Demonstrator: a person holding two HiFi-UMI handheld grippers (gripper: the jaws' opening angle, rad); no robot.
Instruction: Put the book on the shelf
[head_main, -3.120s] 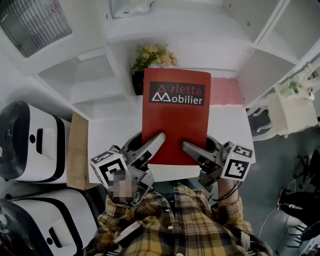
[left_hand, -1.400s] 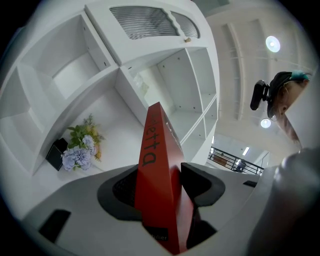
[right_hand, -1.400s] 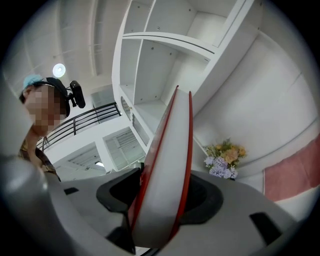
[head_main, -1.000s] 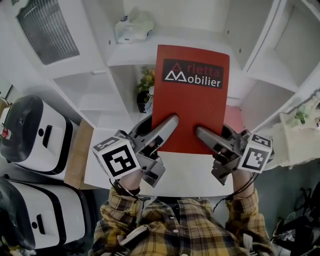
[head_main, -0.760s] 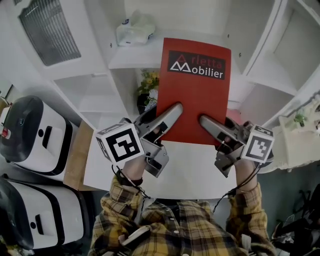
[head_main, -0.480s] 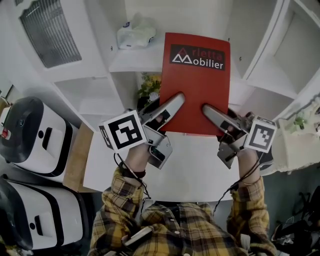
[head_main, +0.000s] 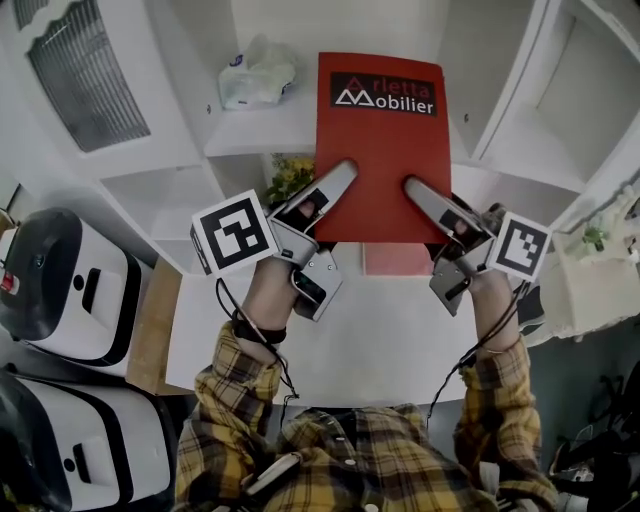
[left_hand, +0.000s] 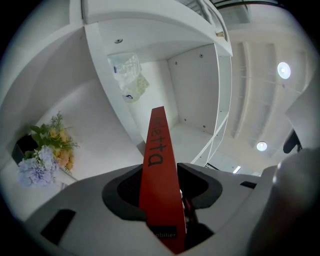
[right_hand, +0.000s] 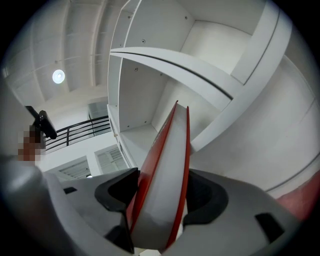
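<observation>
Now you are lifting the book (head_main: 380, 150) off the table (head_main: 385, 325) toward the shelf (head_main: 245, 135), the left gripper (head_main: 340, 172) pinching its near edge tighter, the right gripper (head_main: 415, 188) gripping it too but easing slightly wider.

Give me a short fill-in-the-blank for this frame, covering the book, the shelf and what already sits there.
The book has a ___ cover.
The plastic bag lies on the shelf to the ___ of the book.
The flowers stand one compartment ___ the plastic bag.
The lower word printed on the cover is ___.
Missing words: red; left; below; Mobilier.
</observation>
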